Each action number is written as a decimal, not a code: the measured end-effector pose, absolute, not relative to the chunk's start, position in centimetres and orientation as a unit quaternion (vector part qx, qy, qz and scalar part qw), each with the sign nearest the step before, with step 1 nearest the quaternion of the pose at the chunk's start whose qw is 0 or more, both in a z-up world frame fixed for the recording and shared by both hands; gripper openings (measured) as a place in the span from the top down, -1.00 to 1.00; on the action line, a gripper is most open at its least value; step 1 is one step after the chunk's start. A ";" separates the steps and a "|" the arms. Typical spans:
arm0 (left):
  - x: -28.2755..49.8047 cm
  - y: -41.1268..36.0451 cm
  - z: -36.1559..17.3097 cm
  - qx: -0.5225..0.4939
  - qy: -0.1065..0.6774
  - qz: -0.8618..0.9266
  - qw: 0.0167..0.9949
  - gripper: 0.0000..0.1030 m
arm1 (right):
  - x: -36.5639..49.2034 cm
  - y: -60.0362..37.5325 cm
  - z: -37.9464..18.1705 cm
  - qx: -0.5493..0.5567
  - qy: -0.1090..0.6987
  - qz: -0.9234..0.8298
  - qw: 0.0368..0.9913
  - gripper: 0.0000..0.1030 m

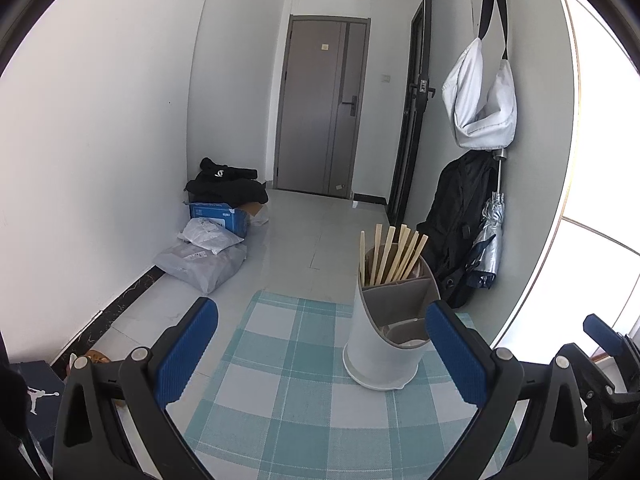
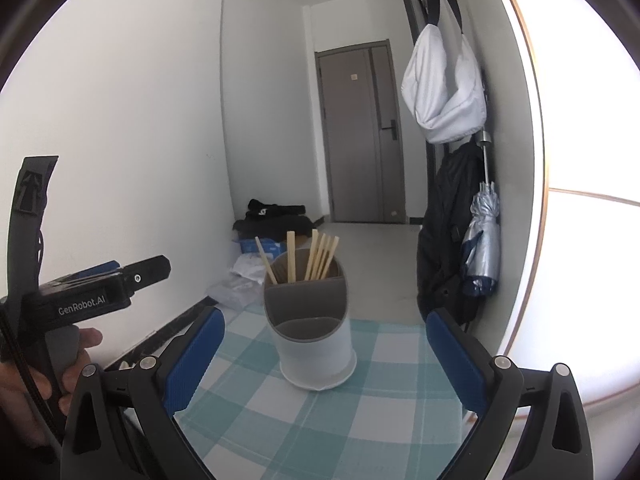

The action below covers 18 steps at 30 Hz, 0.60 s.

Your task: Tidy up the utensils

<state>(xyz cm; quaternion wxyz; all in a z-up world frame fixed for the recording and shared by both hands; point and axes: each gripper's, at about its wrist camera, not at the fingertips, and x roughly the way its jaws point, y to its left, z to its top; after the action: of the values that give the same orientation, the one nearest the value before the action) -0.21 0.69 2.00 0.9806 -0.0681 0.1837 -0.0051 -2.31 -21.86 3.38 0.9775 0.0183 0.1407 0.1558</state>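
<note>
chopsticks (image 1: pixel 394 256): about 7, upright | holder (image 2: pixel 310 340): 1, on tablecloth (image 2: pixel 360 420) | left hand-held gripper (image 1: pixel 322 344), right hand-held gripper (image 2: pixel 324 352): both spread apart, empty

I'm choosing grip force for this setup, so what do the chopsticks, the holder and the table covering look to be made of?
Chopsticks: pale tan, matte, square-edged sticks, probably bamboo or wood. Holder: smooth white shell with a grey insert and a soft sheen, likely moulded plastic. Tablecloth: teal and white check with a fine woven-looking texture, lying flat; fabric or textured vinyl, hard to tell which.
</note>
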 end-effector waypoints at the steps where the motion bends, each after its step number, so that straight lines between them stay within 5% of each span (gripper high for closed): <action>1: -0.4 0.7 2.1 -0.068 0.179 -0.008 0.981 -0.98 | -2.3 -21.9 3.4 0.018 0.141 0.153 0.978 -0.99; 18: -0.6 1.0 2.2 -0.062 0.183 0.009 0.981 -0.98 | -2.4 -21.6 3.0 0.016 0.152 0.149 0.977 -1.00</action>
<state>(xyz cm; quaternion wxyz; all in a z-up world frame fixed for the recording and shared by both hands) -0.57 0.95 2.15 0.9811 -0.0623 0.1829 0.0089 -2.41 -21.56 2.97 0.9770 0.0163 0.1518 0.1490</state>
